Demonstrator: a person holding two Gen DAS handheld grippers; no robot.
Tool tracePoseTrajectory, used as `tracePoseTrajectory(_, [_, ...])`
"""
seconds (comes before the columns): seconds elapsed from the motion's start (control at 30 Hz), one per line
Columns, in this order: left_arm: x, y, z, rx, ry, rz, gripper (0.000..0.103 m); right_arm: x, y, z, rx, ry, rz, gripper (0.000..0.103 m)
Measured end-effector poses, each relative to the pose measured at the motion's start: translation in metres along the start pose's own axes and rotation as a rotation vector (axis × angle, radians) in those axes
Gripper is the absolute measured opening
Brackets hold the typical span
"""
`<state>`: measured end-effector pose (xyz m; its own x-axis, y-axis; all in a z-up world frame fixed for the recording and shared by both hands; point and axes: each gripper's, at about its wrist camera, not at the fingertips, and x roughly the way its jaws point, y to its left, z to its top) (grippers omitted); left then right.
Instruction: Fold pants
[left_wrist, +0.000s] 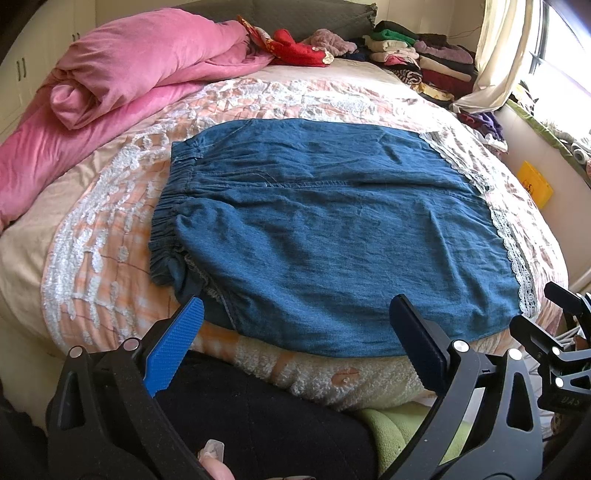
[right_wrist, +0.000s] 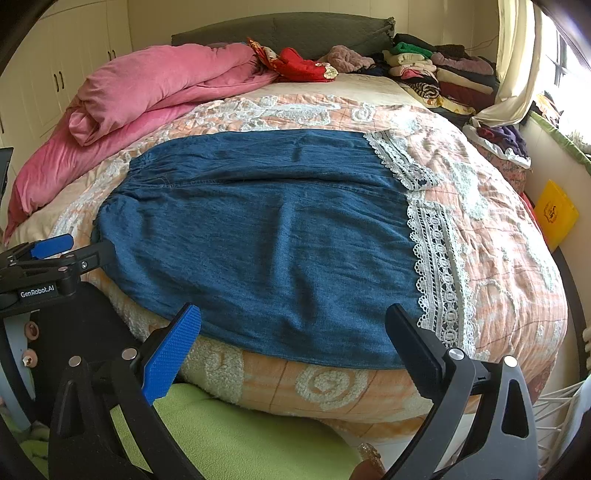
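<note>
Blue denim pants (left_wrist: 325, 229) lying flat across the patterned bedspread (left_wrist: 110, 236), elastic waistband (left_wrist: 166, 225) at left, lace-trimmed cuffs (right_wrist: 439, 273) at right. Legs side by side, not stacked; centre seam visible along the middle. Judged: garment spread and smoothed, no fold made yet, or at most none that shows. Remaining: fold lengthwise leg over leg, then fold across.

Left gripper (left_wrist: 295, 325): low at the near bed edge, just short of the pants' near hem, toward the waistband end. Jaws spread wide, nothing between them; blue textured finger (left_wrist: 177, 343) at left, dark finger (left_wrist: 417, 339) at right. No contact with cloth discernible.

Right gripper (right_wrist: 291, 332): same height, near edge, toward the cuff end, beside the lace. Jaws wide apart, empty. Both tools pointing forward over the bed, roughly parallel, each visible in the other's view.

Pink duvet (left_wrist: 122, 70) bundled far left, stacked clothes (left_wrist: 417, 55) far right, well apart from the work.
</note>
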<state>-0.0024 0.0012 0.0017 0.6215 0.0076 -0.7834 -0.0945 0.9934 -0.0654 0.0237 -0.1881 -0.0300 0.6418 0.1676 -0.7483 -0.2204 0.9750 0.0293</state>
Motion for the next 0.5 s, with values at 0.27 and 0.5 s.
tracePoseTrajectory(0.27, [0.0002, 0.0002, -0.0002, 0.002, -0.001, 0.0, 0.094, -0.0005, 0.0003, -0.0003, -0.001, -0.001, -0.001, 0.099])
tracePoseTrajectory(0.5, [-0.0005, 0.0, 0.0009, 0.003, -0.002, 0.001, 0.094, 0.0018, -0.001, -0.0007, -0.001, 0.0, 0.001, 0.099])
